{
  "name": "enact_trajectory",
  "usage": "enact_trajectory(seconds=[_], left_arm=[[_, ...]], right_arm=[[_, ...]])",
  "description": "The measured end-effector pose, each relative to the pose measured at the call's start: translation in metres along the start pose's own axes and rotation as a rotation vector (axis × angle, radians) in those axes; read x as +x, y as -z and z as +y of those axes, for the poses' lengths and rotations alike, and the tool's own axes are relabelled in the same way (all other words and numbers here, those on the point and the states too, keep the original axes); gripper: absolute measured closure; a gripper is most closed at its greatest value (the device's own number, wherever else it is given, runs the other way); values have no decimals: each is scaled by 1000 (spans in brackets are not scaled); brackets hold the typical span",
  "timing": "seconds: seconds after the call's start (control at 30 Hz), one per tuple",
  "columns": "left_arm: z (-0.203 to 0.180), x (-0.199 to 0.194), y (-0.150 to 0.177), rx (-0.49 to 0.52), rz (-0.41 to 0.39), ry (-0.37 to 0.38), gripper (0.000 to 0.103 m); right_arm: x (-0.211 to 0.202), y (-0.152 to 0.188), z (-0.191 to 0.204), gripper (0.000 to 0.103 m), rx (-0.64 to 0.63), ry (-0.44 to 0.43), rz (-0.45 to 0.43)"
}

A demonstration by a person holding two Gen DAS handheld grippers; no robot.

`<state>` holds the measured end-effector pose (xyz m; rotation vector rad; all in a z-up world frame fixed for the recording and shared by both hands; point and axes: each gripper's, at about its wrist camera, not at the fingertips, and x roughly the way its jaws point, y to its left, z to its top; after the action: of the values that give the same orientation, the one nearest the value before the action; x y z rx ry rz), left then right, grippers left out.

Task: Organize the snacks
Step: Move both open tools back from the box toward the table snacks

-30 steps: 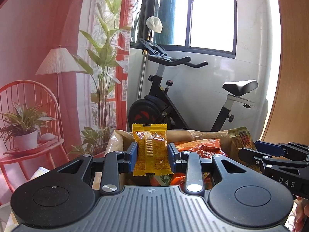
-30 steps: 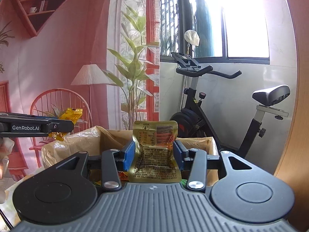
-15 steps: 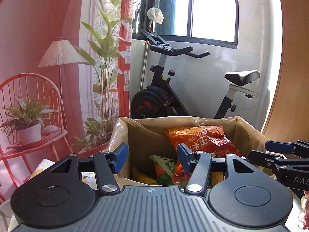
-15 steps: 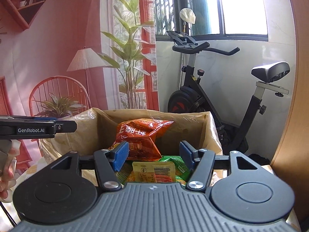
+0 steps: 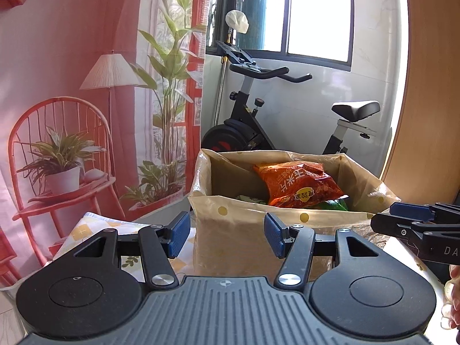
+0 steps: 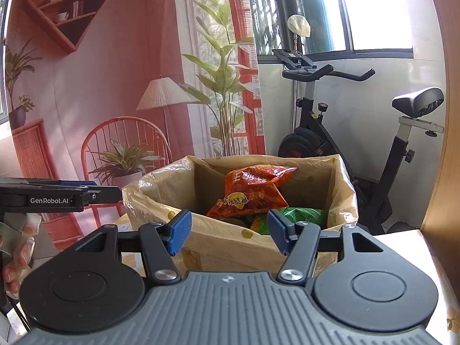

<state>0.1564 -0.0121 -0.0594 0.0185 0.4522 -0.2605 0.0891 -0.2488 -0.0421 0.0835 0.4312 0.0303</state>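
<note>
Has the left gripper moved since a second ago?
Yes. The left gripper has backed away from the lined box: the box's near wall now shows ahead of its open, empty jaws, which have just been opening.

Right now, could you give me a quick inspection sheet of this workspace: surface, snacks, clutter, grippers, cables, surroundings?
Surface: table under a patterned cloth.
Job's things: lined box holding an orange chip bag on top of a green packet.
Clutter: nothing seen.
Grippers: left gripper and right gripper both open and empty, jaws just opened, short of the box.
Cables: nothing seen.
Surroundings: exercise bike, window, printed backdrop showing a chair, lamp and plants.
</note>
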Motion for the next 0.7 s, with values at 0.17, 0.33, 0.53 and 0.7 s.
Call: enact_trajectory(seconds=[0.17,0.33,0.53,0.7], left_arm=[[12,-18,27,-20,20,-30,44],[21,-21,54,-37,56,-48,44],[23,-14,82,-43,110,-40,44],[19,-3,104,-32,161,-24,44]], right_arm=[[-11,19,4,41,-5,-6,8],[-16,44,1,41,15,4,36],[-12,77,-2,41,22,29,103],[-6,119,0,49,40,26,215]])
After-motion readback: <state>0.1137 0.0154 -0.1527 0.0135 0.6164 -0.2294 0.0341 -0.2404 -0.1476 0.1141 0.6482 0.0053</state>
